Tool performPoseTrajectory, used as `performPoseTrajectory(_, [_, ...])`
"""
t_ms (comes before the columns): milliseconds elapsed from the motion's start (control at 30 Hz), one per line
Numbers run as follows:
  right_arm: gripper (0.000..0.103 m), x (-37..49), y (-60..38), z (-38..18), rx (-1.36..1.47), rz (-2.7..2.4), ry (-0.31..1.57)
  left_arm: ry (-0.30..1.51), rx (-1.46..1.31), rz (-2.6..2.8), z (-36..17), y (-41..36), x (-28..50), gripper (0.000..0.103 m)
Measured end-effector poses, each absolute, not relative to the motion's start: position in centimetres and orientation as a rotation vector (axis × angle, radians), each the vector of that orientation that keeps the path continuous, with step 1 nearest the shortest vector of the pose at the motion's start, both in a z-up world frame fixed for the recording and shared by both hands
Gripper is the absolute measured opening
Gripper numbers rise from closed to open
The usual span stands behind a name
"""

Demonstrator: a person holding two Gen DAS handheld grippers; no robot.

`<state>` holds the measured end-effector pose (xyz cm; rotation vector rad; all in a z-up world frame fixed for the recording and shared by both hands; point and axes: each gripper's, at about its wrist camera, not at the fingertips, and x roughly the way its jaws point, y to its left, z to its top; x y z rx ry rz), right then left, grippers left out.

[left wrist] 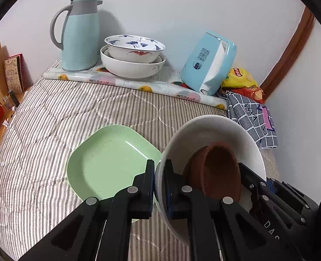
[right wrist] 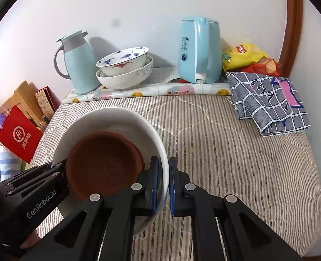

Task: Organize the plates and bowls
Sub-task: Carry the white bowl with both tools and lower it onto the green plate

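A white bowl (left wrist: pixel 214 130) (right wrist: pixel 108 117) holds a brown dish (left wrist: pixel 221 169) (right wrist: pixel 104 163) and is carried above the striped bed cover. My left gripper (left wrist: pixel 159 174) is shut on the bowl's left rim; it shows in the right wrist view (right wrist: pixel 58 169). My right gripper (right wrist: pixel 163 174) is shut on the bowl's right rim; it shows in the left wrist view (left wrist: pixel 245 174). A green square plate (left wrist: pixel 108 163) lies on the cover left of the bowl. Two stacked bowls (left wrist: pixel 132 54) (right wrist: pixel 125 69), the upper one blue-patterned, stand at the back.
A light blue thermos jug (left wrist: pixel 80 34) (right wrist: pixel 77 63) and a blue electric kettle (left wrist: pixel 208 63) (right wrist: pixel 199 52) stand on a fruit-patterned mat (left wrist: pixel 138 84) by the wall. A folded checked cloth (right wrist: pixel 269 102) and snack bags (right wrist: pixel 247 56) lie at the right. Red boxes (right wrist: pixel 19 134) stand at the left.
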<state>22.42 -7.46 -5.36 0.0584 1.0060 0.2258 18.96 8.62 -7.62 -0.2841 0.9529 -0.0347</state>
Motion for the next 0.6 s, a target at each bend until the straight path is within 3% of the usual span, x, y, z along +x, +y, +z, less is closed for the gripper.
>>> performPoseTrajectory(600, [0.008,23.6,-4.8,-6.5,0.050,0.257,1.024,0.970,-0.302,-0.003,-8.4,11.3,19.9,0.009])
